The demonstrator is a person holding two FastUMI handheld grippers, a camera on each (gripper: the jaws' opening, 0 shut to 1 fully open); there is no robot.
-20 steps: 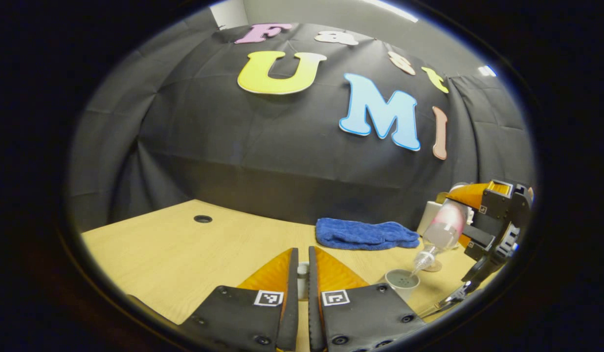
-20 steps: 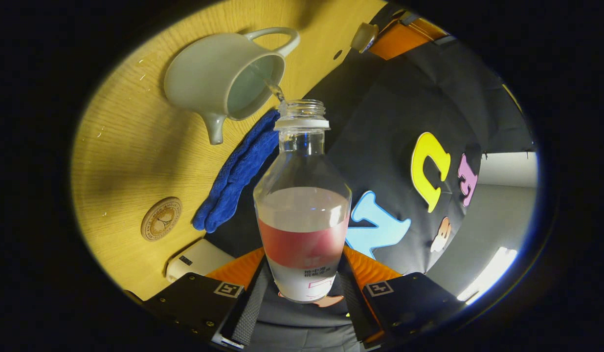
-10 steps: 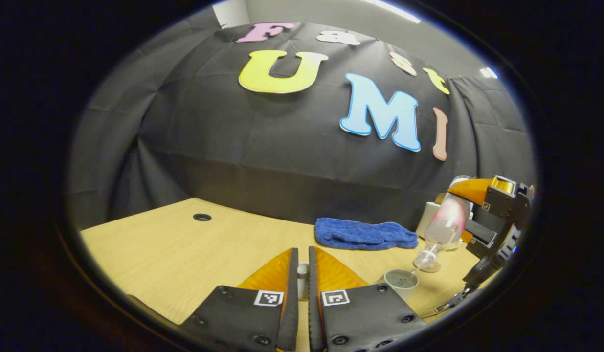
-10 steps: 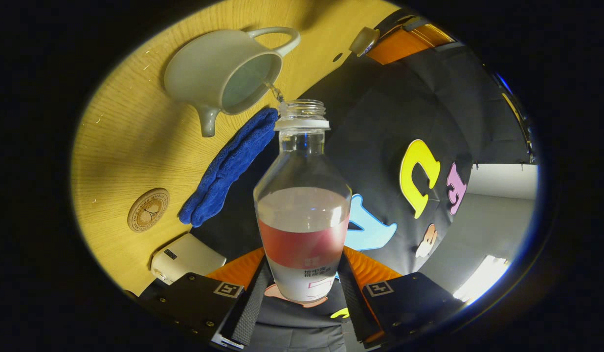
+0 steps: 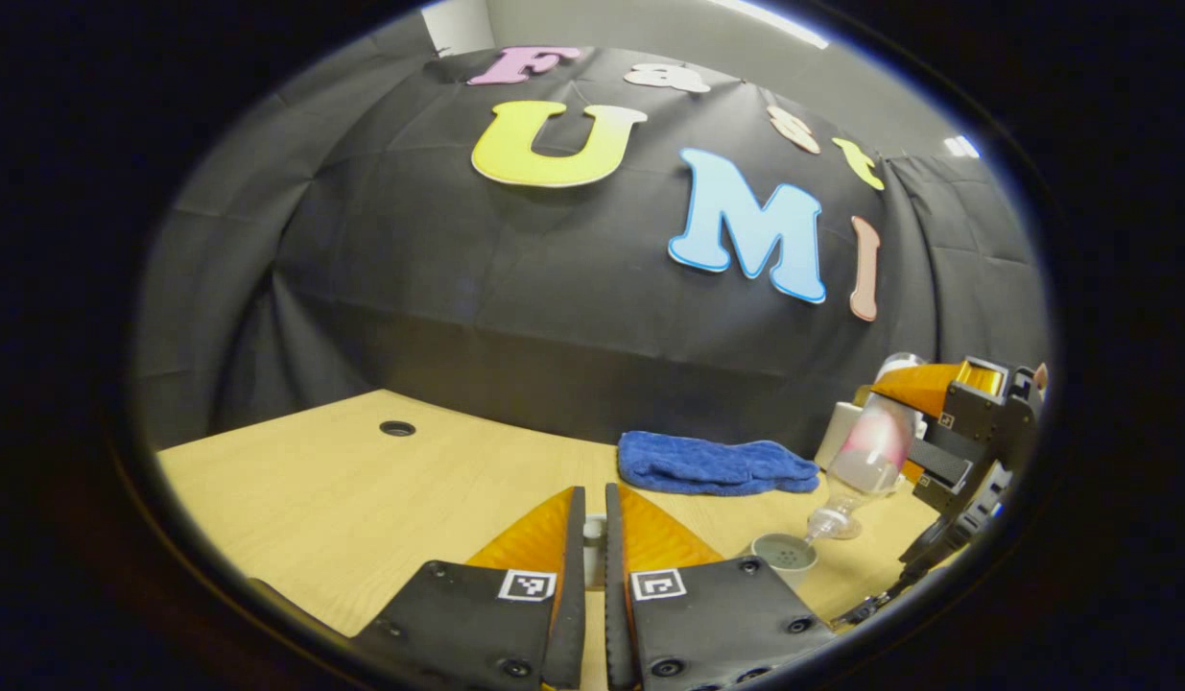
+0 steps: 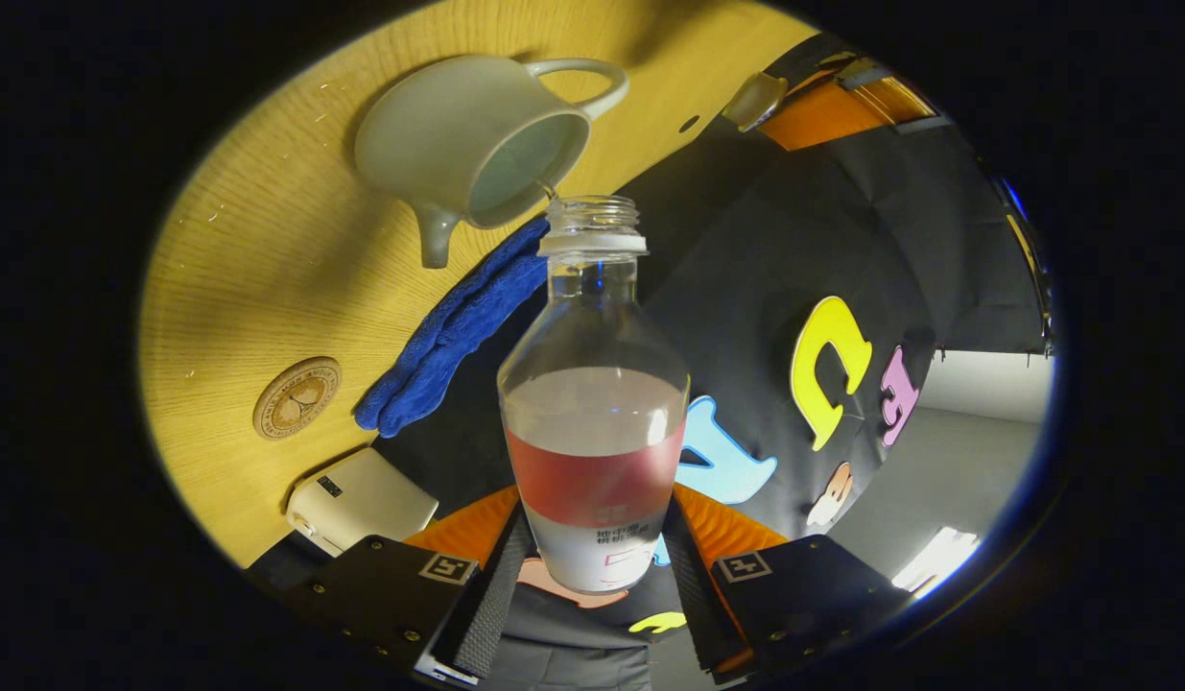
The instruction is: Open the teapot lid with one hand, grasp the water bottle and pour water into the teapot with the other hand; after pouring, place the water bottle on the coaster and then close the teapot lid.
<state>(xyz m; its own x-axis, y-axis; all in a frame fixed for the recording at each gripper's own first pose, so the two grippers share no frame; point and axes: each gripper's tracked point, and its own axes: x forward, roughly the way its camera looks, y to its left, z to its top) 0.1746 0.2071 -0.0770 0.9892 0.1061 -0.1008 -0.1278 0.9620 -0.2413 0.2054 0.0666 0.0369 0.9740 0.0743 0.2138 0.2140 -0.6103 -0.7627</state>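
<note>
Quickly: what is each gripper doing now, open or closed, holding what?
Left gripper: closed on the teapot lid.
Right gripper: closed on the water bottle, tilted over the teapot.

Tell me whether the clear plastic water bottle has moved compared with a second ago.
Yes. In the left gripper view the clear plastic water bottle sits slightly lower and its mouth nearer the blue towel.

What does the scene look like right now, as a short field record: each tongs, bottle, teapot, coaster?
left tongs: shut on the teapot lid, held clear of the pot
right tongs: shut on the water bottle
water bottle: tipped, mouth at the teapot's rim
teapot: open, on the table
coaster: bare
blue cloth: beside teapot
</note>
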